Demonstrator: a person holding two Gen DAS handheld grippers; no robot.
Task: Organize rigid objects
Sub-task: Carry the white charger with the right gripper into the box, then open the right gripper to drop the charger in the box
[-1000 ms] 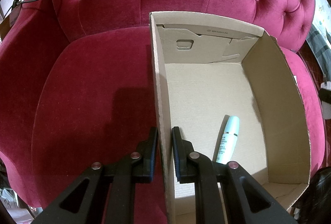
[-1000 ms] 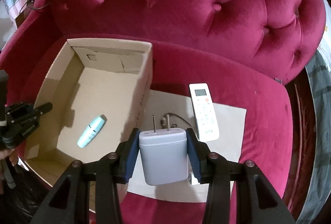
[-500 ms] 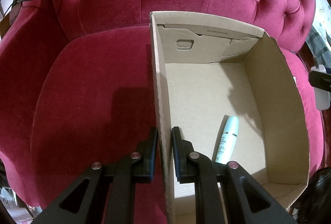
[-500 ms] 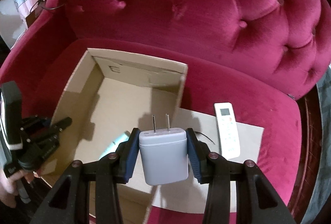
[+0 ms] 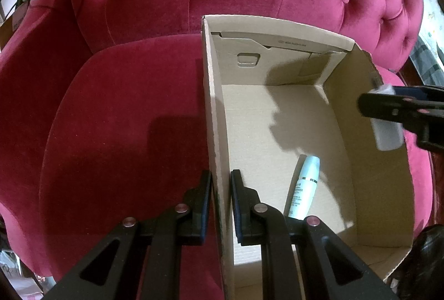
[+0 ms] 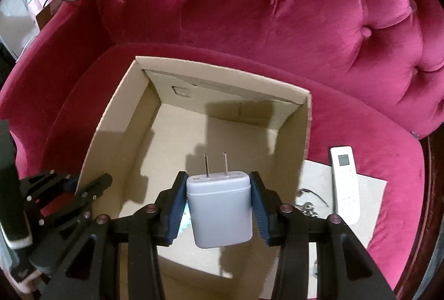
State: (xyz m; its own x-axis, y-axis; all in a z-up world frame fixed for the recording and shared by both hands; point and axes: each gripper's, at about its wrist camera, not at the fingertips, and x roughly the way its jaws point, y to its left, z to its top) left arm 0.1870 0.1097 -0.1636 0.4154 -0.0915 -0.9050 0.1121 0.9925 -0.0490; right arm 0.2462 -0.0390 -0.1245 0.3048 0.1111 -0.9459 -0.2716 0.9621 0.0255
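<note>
From the left wrist view, the left claw (image 5: 221, 197) is clamped on the near part of the left wall of an open cardboard box (image 5: 213, 94), one finger outside over the crimson velvet armchair (image 5: 125, 119) seat and one inside the box. A pale blue tube (image 5: 304, 189) lies on the box floor near the right wall, close to the near end. At the right edge the right claw (image 5: 388, 117) hangs over the right wall's rim, with a white block in its grip, blurred. From the right wrist view, the right claw (image 6: 219, 203) grips a white plug adapter (image 6: 220, 211) by its two sides, blue pads pressed against it, its two metal prongs pointing away from the camera over the inside of the cardboard box (image 6: 304, 139). The left claw (image 6: 83, 189) sits at the box's left wall. To the right of the box a white remote control (image 6: 345, 185) lies on a flat cardboard sheet (image 6: 371, 189) spread over the seat, with a thin wire (image 6: 310, 193) just beside it
</note>
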